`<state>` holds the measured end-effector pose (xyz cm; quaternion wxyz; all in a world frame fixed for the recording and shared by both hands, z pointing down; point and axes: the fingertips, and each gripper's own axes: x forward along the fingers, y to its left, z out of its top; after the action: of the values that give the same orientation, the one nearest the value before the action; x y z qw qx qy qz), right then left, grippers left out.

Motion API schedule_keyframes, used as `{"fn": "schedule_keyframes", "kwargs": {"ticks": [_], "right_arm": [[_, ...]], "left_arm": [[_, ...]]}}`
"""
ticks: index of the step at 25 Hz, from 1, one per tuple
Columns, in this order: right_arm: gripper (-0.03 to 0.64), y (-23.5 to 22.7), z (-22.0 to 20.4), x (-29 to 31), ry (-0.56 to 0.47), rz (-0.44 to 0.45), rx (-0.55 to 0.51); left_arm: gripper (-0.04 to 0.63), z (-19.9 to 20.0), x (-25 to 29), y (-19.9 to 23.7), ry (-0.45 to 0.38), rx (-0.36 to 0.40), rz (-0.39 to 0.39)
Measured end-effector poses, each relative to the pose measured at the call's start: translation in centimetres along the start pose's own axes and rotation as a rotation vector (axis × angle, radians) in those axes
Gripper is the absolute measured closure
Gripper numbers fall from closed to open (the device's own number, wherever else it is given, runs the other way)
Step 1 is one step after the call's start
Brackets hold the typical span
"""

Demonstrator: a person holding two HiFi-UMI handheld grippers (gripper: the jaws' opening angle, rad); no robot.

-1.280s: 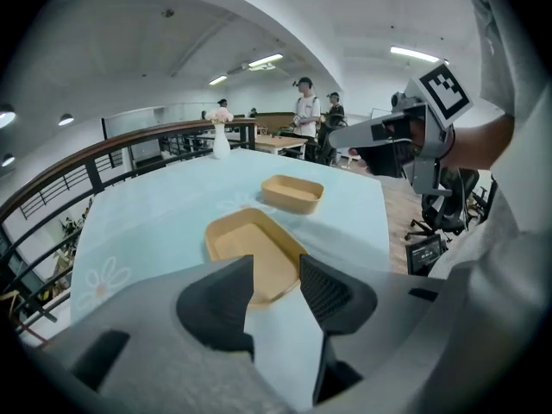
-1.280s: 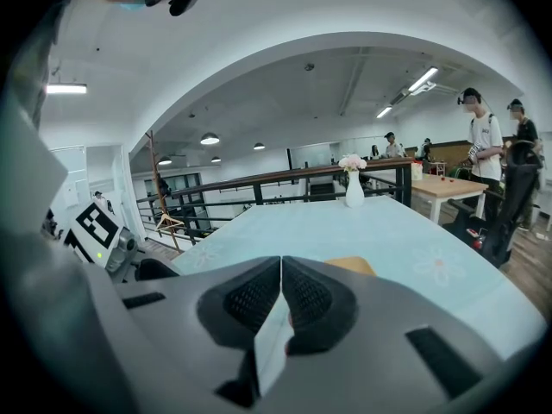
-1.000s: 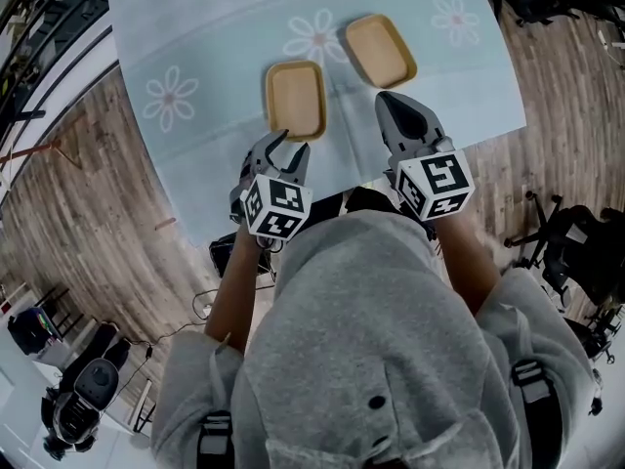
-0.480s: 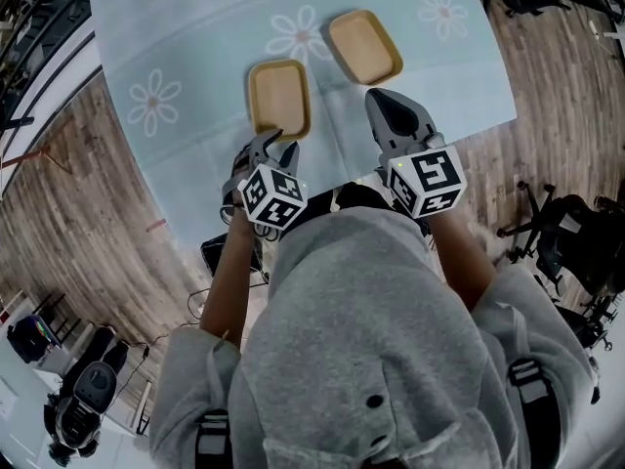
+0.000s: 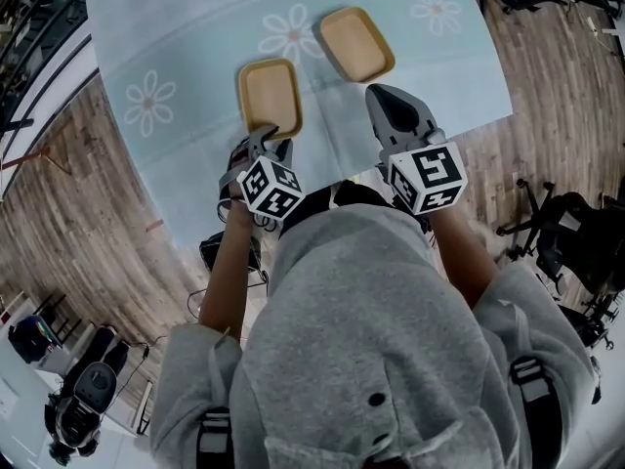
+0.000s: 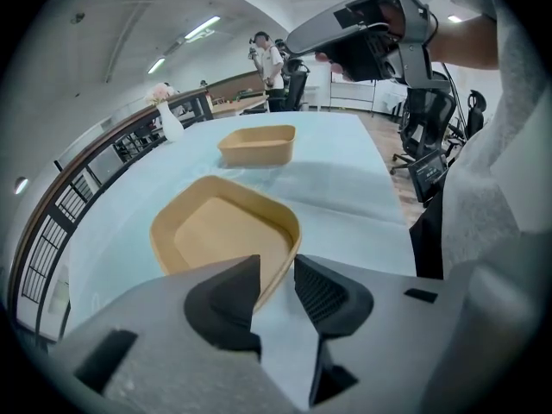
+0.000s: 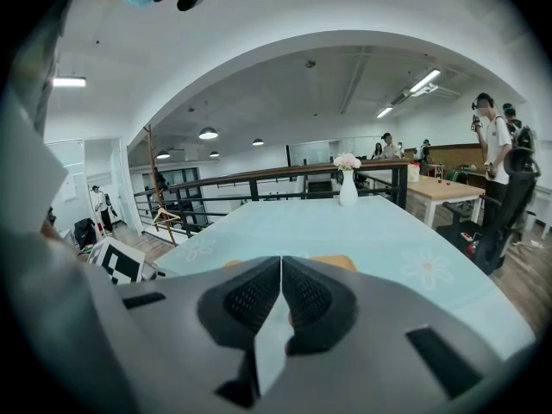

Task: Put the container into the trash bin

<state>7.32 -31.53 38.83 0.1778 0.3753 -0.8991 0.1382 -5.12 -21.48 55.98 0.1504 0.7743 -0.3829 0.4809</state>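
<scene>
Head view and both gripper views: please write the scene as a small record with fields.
table cover: light blue cloth with flower prints
near container: tan, empty, upright
far container: same kind, empty, apart from the near one
left gripper: jaws closing, near container's rim between them, not yet gripped
right gripper: jaws together, nothing between them
trash bin: not in view

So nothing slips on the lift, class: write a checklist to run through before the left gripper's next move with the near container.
1. Rim of near container between the jaws of the left gripper: ok.
2. Grip firm: not ok; jaws closing, not yet pressing.
3. Right gripper shut, empty, out of the way: ok.
4. Far container apart from the near one: ok.
5. Trash bin located: cannot tell; not in view.
</scene>
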Motion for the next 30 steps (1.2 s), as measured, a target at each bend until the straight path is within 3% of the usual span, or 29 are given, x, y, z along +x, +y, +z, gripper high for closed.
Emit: {"fn": "schedule_keyframes", "kwargs": {"ticks": [7, 13, 30], "right_arm": [[0.589, 0.1, 0.0, -0.8, -0.005, 0.014, -0.007], [0.589, 0.0, -0.2, -1.8, -0.012, 0.025, -0.012], [0.589, 0.3, -0.2, -2.9, -0.032, 0.164, -0.05]], "left_arm": [[0.503, -0.4, 0.0, 0.1, 0.029, 0.006, 0.036], [0.558, -0.6, -0.8, 0.5, 0.048, 0.014, 0.121], [0.563, -1.6, -3.9, -0.9, 0.062, -0.18, 0.296]]}}
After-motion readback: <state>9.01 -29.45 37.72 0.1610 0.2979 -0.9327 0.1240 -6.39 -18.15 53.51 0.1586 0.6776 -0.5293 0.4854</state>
